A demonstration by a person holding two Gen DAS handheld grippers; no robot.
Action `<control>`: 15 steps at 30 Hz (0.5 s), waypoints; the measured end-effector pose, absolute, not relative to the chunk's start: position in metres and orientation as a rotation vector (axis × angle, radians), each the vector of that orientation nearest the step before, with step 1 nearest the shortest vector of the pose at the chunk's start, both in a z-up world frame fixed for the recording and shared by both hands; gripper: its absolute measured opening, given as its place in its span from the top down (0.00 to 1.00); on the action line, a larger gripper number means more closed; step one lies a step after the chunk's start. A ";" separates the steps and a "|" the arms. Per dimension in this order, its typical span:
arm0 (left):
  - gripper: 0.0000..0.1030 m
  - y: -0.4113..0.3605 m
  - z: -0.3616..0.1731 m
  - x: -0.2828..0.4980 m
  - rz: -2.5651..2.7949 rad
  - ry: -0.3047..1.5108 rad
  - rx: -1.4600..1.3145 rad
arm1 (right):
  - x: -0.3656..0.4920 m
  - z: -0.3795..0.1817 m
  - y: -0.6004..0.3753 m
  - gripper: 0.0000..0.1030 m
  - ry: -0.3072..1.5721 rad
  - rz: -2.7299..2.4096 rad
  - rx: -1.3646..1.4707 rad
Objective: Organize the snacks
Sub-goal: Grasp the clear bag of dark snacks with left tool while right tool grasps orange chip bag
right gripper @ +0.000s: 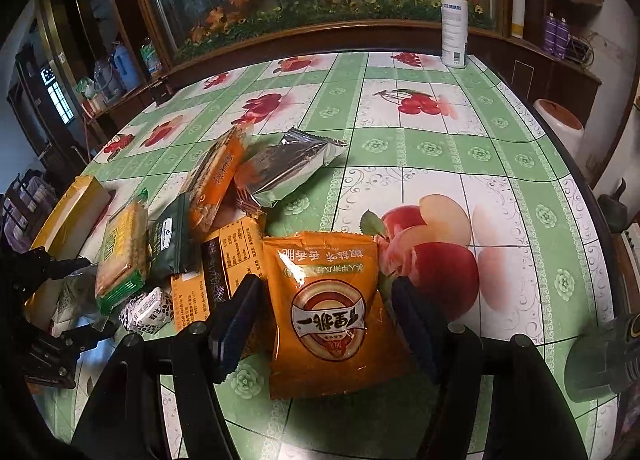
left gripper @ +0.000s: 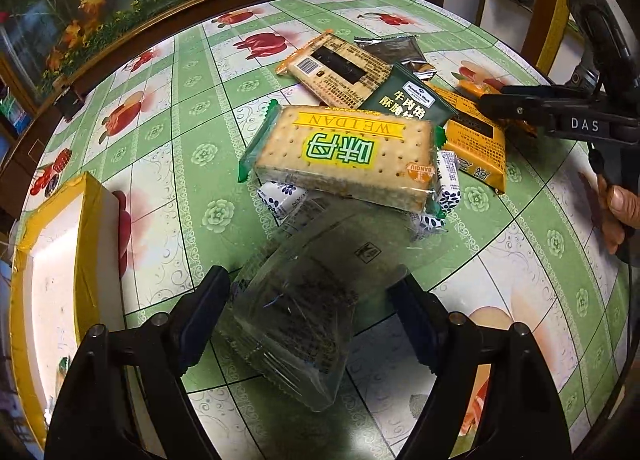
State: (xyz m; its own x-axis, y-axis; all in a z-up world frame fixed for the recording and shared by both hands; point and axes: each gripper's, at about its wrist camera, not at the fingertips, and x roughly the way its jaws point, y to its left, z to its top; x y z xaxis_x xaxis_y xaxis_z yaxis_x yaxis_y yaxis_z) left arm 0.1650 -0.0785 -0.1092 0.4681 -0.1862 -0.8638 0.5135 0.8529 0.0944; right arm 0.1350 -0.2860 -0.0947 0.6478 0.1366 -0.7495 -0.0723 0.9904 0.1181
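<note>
A pile of snack packs lies on the fruit-print table [left gripper: 168, 163]. In the left wrist view my left gripper [left gripper: 312, 296] is open, its fingers on either side of a clear plastic cracker pack [left gripper: 304, 312]. Beyond it lie a green-edged WEIDAN cracker pack [left gripper: 344, 155], small blue-and-white candies [left gripper: 280, 195], a dark green pack [left gripper: 408, 99] and orange biscuit packs [left gripper: 336, 67]. In the right wrist view my right gripper [right gripper: 326, 300] is open around an orange snack bag [right gripper: 324, 308] lying on the table. A silver foil pack [right gripper: 288, 167] lies farther back.
A white box with yellow tape edges [left gripper: 52, 260] stands at the table's left. A white spray bottle [right gripper: 454, 23] stands at the far edge by the wooden cabinet. The table's right edge [right gripper: 592, 195] curves close by.
</note>
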 end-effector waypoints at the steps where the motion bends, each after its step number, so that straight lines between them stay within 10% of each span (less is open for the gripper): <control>1: 0.27 -0.078 -0.109 0.164 -0.438 0.995 0.357 | 0.135 -0.095 -0.286 0.38 0.857 0.123 0.084; 3: 0.46 -0.077 -0.107 0.161 -0.430 0.980 0.345 | 0.134 -0.094 -0.287 0.49 0.853 0.146 0.108; 15: 0.51 -0.066 -0.099 0.135 -0.441 0.984 0.194 | 0.102 -0.082 -0.286 0.56 0.812 0.182 0.177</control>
State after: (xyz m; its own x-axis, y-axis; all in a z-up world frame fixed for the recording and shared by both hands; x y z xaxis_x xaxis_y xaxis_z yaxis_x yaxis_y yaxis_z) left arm 0.1347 -0.0662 -0.0988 0.4744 -0.2715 -0.8374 0.4439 0.8953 -0.0388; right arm 0.1022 -0.2862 -0.0821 0.6743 0.2288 -0.7022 -0.0932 0.9696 0.2264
